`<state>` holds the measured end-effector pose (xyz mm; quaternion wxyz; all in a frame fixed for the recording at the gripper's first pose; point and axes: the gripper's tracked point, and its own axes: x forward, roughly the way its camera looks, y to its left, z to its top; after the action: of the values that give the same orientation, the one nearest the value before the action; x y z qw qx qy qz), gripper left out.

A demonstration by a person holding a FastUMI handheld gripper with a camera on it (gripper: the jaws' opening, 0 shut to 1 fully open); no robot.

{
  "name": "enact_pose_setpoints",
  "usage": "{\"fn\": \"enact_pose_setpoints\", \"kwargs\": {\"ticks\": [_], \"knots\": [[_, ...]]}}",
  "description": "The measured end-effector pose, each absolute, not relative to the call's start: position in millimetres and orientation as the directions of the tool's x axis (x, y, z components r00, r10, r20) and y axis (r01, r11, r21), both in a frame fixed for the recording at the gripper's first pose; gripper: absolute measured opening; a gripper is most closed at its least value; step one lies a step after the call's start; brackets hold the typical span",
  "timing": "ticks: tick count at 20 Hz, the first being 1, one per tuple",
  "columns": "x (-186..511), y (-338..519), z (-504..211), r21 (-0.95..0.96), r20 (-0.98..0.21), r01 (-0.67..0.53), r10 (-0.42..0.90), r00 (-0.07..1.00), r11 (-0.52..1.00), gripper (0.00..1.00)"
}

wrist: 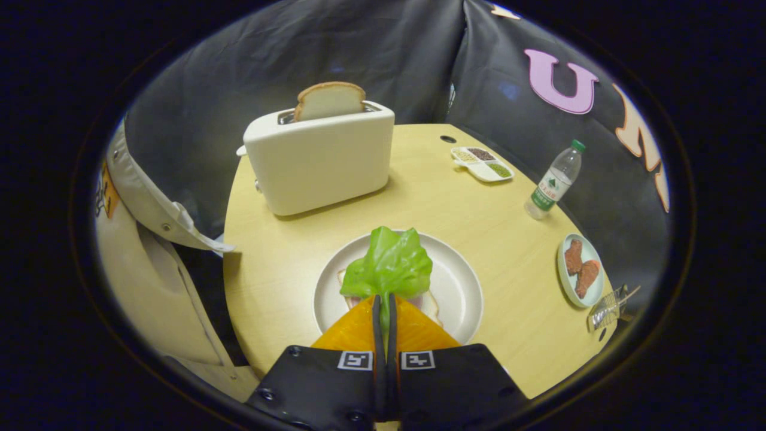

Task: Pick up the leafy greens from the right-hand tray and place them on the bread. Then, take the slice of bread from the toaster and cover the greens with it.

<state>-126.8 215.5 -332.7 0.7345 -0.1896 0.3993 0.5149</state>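
Observation:
My gripper is shut on the stem of a green lettuce leaf, which spreads out just ahead of the fingers. The leaf hangs over a slice of bread lying on a round white plate; only the bread's edges peek out beside the fingers. I cannot tell whether the leaf touches the bread. Beyond the plate stands a cream toaster with a slice of bread sticking up out of its slot.
A small divided dish of grains sits at the table's far side. A water bottle stands right of it. A pale tray with brown meat pieces lies at the right edge, beside a wire rack. A person's sleeve is left of the table.

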Motion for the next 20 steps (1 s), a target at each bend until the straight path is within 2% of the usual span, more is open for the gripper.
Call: {"fn": "enact_pose_setpoints", "kwargs": {"ticks": [7,8,12,20], "knots": [[-117,211,-364,0.102,-0.829,-0.907,0.540,0.149,0.408,0.05],[-117,208,-369,0.095,-0.838,-0.907,0.524,0.150,0.411,0.13],[-115,208,-382,0.069,-0.857,-0.911,0.492,0.154,0.406,0.24],[-114,214,-372,0.070,-0.852,-0.896,0.493,0.174,0.438,0.84]]}}
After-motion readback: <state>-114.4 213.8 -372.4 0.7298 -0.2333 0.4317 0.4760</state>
